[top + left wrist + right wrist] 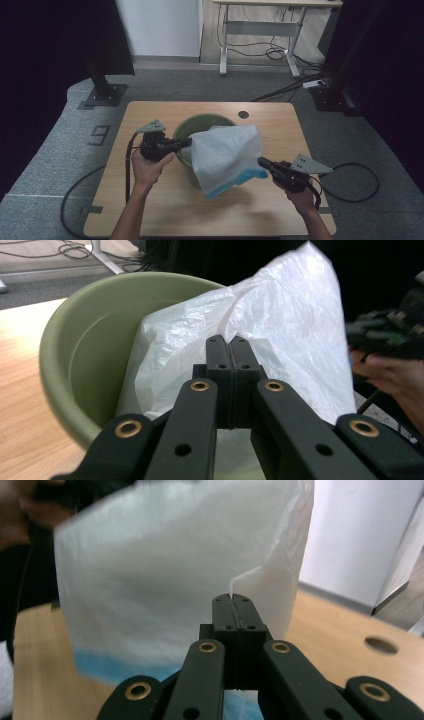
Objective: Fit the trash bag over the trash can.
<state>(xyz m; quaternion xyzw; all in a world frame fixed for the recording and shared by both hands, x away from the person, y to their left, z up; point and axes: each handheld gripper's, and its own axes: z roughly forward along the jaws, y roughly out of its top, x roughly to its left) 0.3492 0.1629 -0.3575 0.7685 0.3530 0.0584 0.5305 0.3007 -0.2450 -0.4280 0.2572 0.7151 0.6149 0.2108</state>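
White plastic bag [226, 155] over the green tub [192, 125], both grippers' fingers (left [189, 143], right [261, 161]) clamped on it.

The place reads as a lab or recording studio set up for data capture, not a home. A small wooden table [150, 210] with a round cable hole [243, 114] stands at the centre of the high view on grey carpet tiles [50, 165]. Dark curtains [45, 45] close off the upper left and right of the frame, held on black stands with floor plates [102, 94]. At the top centre a height-adjustable desk [260, 25] stands against a white wall [160, 25], loose cables [272, 50] and a power strip [314, 84] lying on the floor beneath it.
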